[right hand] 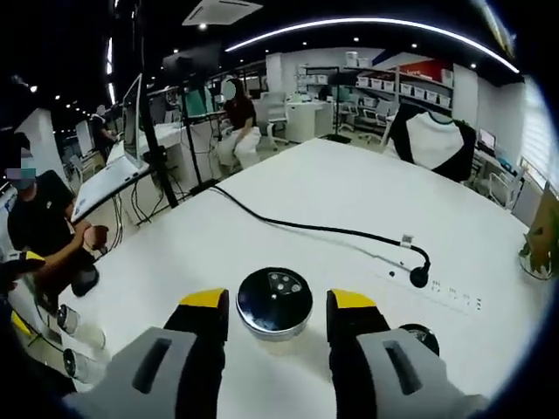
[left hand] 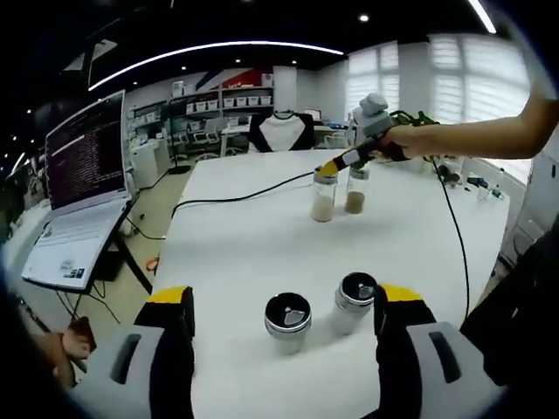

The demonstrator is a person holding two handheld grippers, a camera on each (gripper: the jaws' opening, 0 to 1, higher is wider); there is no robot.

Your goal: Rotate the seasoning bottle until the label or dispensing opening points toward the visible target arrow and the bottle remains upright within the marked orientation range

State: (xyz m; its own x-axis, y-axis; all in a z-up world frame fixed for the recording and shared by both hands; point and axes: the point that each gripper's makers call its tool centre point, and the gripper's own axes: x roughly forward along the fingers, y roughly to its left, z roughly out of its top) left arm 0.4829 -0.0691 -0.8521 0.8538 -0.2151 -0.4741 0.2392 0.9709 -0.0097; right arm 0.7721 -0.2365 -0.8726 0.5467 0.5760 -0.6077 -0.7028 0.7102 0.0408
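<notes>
Two yellow-tipped fingers of the right gripper (right hand: pixel 275 319) stand wide around the seasoning bottle (right hand: pixel 274 302) on the tabletop (right hand: pixel 349 201), apparently not gripping; close squarely, then twist slowly, keeping it upright

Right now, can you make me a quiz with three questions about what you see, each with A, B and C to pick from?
1. How many bottles stand on the table? A two; B four; C six.
2. Where is the laptop? A on the table; B beside the table; C under the table.
3. How are the left tongs? A open; B shut; C shut on a bottle.

Answers: 1 B, two bottles stand near and two stand far. 2 B, the laptop sits off the table's left edge in the left gripper view. 3 A, the jaws stand wide apart.
</notes>
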